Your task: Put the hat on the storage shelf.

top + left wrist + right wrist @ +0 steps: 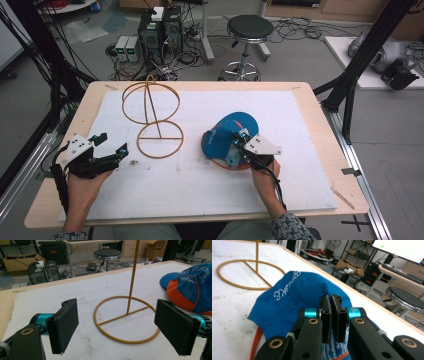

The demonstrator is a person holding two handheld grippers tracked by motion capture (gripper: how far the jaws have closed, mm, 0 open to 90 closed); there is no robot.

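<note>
A blue cap (227,135) with an orange-edged brim lies right of centre on the white mat. My right gripper (240,140) is on its near side, jaws shut on the cap's fabric. In the right gripper view the pads (330,298) press together over the blue cloth (287,305). A gold wire hat stand (160,138) stands left of the cap, with a ring base and a tall looped top. My left gripper (113,143) rests at the table's left, open and holding nothing. Its view frames the stand's base (120,340) between wide-apart jaws, and the cap (192,287) shows at its right.
The white mat (300,115) covers most of the wooden table (90,100). Beyond the far edge stand a black stool (249,27) and computer towers (160,30) amid cables. Black frame posts (350,85) rise at both sides of the table.
</note>
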